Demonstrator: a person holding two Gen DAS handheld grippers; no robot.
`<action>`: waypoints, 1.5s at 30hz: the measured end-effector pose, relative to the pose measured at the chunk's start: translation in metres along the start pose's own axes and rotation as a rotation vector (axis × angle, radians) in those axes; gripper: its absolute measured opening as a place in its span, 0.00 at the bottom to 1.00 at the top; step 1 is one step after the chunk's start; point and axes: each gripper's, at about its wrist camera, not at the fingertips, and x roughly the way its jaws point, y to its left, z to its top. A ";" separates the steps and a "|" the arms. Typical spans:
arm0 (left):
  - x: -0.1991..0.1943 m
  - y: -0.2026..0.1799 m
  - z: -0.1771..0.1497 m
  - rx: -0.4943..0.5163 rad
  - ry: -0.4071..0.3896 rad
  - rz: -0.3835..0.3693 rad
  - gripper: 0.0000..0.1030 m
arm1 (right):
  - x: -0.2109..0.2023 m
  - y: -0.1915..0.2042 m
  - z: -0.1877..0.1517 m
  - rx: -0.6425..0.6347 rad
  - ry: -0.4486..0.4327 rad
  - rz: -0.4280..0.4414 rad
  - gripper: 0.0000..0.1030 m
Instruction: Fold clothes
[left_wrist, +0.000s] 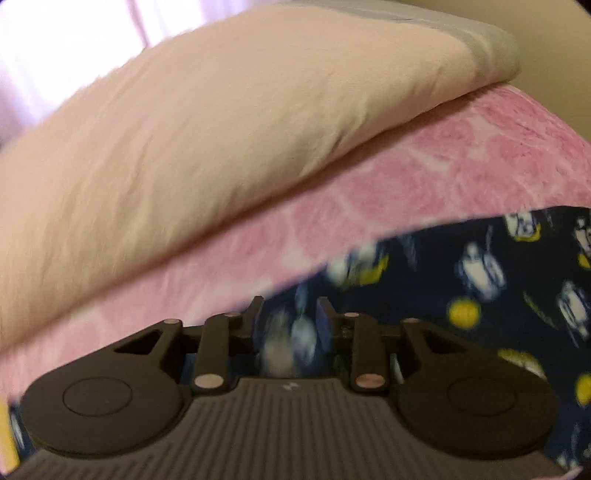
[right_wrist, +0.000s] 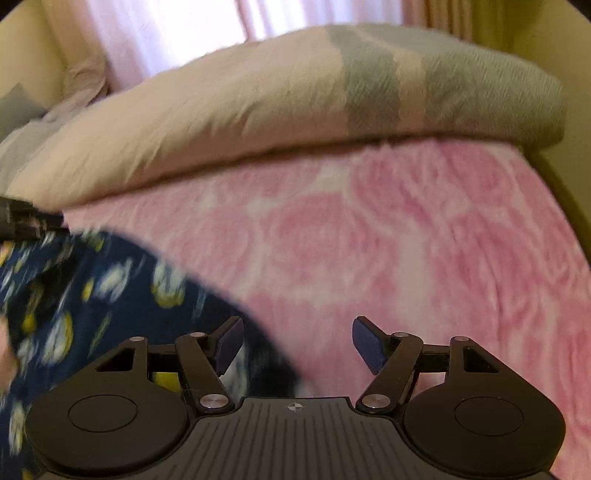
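Garment (left_wrist: 461, 295): navy fleece, white-and-yellow print, blurred, lying on pink blanket (left_wrist: 443, 173) at the bed's near edge.
Left gripper (left_wrist: 290, 308): jaws part open with garment between them; grip cannot be told.
Right gripper (right_wrist: 297, 341): jaws wide apart, empty, over blanket; garment at its left.
Right view alone shows curtains (right_wrist: 177, 33).

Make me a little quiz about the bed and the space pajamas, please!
1. True or false: the navy printed garment lies on a green blanket.
2. Which gripper has its jaws spread wider: A) left gripper B) right gripper?
3. Fill in: beyond the pink blanket lies a cream ____.

Key
1. False, the blanket is pink.
2. B.
3. Pillow.
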 end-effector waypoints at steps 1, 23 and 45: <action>-0.007 0.007 -0.012 -0.036 0.019 0.027 0.25 | 0.000 -0.002 -0.009 -0.028 0.037 -0.047 0.68; -0.078 0.251 -0.280 -1.464 -0.019 0.413 0.52 | -0.065 0.019 -0.070 0.352 -0.004 -0.282 0.68; -0.065 0.298 -0.249 -0.855 -0.056 0.574 0.55 | -0.043 0.077 -0.052 0.306 0.021 -0.393 0.68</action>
